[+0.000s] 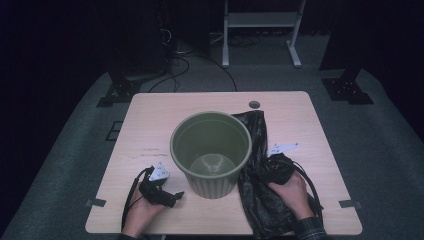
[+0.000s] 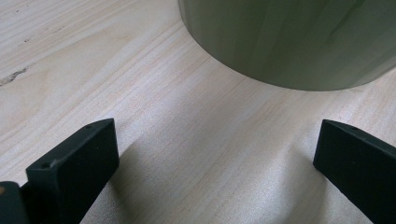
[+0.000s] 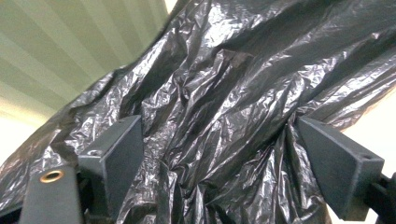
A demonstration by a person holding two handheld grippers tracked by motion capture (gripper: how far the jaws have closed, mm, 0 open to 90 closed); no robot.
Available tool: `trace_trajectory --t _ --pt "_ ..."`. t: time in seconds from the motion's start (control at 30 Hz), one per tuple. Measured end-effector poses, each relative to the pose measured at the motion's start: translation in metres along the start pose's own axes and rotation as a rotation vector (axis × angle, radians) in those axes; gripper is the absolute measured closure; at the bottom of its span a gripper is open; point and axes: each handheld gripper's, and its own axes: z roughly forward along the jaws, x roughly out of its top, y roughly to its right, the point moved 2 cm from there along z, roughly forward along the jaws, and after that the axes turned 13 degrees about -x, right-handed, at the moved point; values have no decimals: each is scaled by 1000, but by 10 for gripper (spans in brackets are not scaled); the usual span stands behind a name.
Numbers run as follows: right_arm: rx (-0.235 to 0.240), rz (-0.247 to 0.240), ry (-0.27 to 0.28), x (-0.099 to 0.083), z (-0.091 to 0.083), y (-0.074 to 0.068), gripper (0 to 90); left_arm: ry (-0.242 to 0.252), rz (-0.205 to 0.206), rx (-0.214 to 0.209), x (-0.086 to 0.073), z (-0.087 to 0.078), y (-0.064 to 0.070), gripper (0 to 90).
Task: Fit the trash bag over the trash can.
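The right gripper (image 1: 272, 167) rests on a crumpled black plastic bag (image 1: 257, 175) on the right side of the table, held by a hand (image 1: 290, 192) in a plaid sleeve. In the right gripper view its two black jaws stand spread wide, with folds of the bag (image 3: 224, 107) bunched between them and touching both inner faces; the jaws are not pressed together. The bag lies against the right side of a green ribbed bucket (image 1: 211, 150), running from behind the bucket's rim down to the near table edge. The bucket stands upright near the middle of the light wooden table (image 1: 150, 115), open end up. The left gripper (image 1: 167, 196) lies low on the table near the bucket's left base, held by the person's left hand (image 1: 142, 210). In the left gripper view its jaws are spread far apart with bare wood (image 2: 196, 154) between them, and the bucket's curved wall (image 2: 289, 42) stands just beyond. A small round grommet (image 1: 254, 104) sits near the table's far edge.
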Motion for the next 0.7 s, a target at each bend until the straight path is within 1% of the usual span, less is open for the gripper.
trace_trajectory --t 0.03,0.23,0.37,0.47,0.57,0.6,0.67,0.7 --pt "6 -3 -1 2 2 -4 164 0 0 -1 0 0 0 0" --pt "7 -16 12 7 8 -15 164 0 0 0 0 0 0 0" --pt "-27 -42 8 10 12 -24 173 1 0 0 0 0 0 0" --pt "-61 -66 11 12 14 -30 202 1 0 0 0 0 0 0" --pt "-99 -97 12 12 15 -33 275 0 0 0 0 0 0 0" --pt "-113 -114 17 12 14 -34 340 1 0 0 0 0 0 0" --pt "-104 -118 27 11 12 -34 457 1 0 0 0 0 0 0" --pt "-101 -120 30 11 12 -34 534 0 0 0 0 0 0 0"
